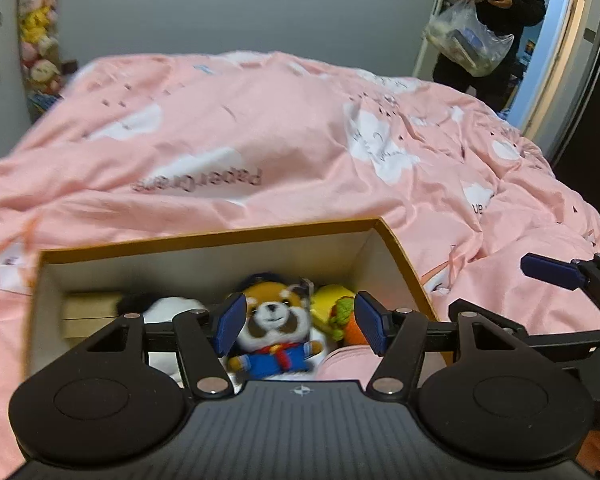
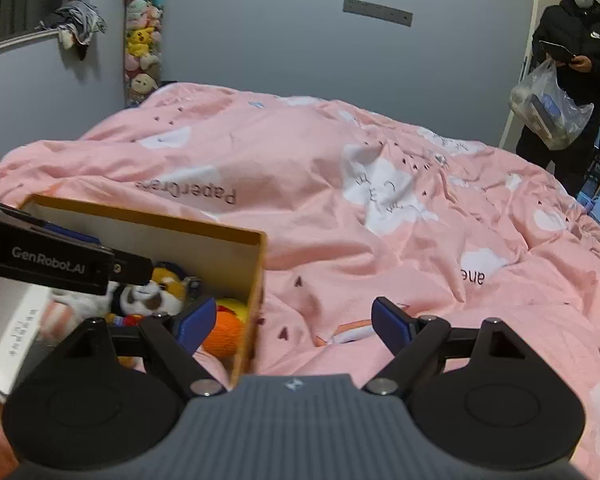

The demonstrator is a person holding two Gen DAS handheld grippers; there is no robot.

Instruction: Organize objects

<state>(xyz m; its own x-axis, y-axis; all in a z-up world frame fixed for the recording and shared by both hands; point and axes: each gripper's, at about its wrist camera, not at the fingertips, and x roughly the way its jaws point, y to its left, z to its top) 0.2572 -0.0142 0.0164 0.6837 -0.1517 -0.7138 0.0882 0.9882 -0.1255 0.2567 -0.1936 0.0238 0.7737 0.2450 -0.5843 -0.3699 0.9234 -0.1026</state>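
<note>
The left hand-held gripper (image 1: 300,326) hangs over an open box (image 1: 204,236) on the bed (image 1: 284,128), its blue pads spread wide and clear of the plush fox (image 1: 274,334) framed between them; the toy lies packed in the box beside a yellow plush (image 1: 332,300) and a white one (image 1: 172,307), apparently already stowed. From the right wrist, the right hand-held gripper (image 2: 290,326) is also wide and empty, straddling the box's near corner, one pad inside by the orange toy (image 2: 224,334), the other over the quilt, seemingly placed to steady the box. A person (image 2: 576,60) with a bag (image 2: 548,116) waits in the doorway.
</note>
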